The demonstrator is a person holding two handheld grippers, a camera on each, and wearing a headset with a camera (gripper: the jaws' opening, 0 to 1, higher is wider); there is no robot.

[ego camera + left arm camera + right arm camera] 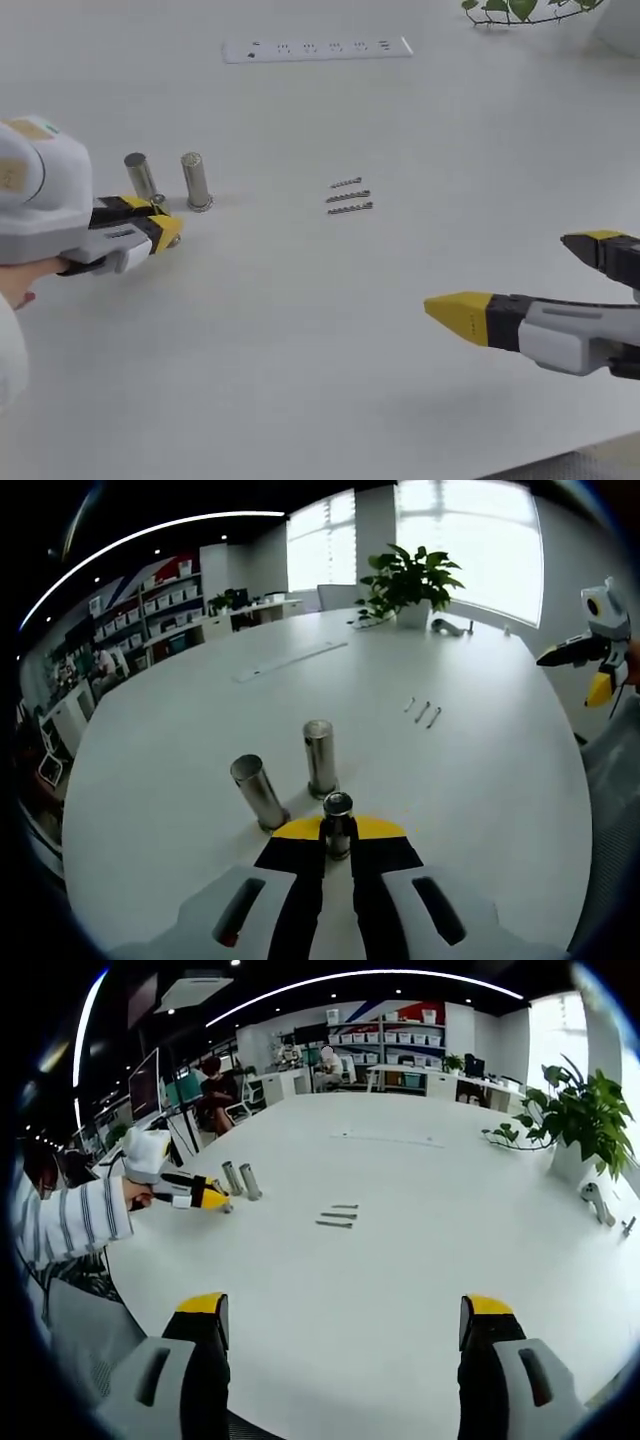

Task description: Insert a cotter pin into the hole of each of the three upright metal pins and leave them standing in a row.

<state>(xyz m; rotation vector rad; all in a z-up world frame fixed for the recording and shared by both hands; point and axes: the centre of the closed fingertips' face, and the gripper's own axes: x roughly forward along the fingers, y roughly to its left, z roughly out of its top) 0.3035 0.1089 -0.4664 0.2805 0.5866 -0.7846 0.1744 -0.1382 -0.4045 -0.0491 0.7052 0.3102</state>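
Our left gripper (338,832) is clamped on the nearest metal pin (337,810), and the other two metal pins (319,757) stand just ahead of its tips. We should hold this one upright and steady. Our right gripper (347,1310) is spread wide, with the three cotter pins (338,1216) lying well ahead of it on the table (400,1260); we judge it should pinch one by an end.

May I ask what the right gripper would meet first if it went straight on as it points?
Probably the cotter pins, which lie ahead of the right gripper; its height above them is unclear.
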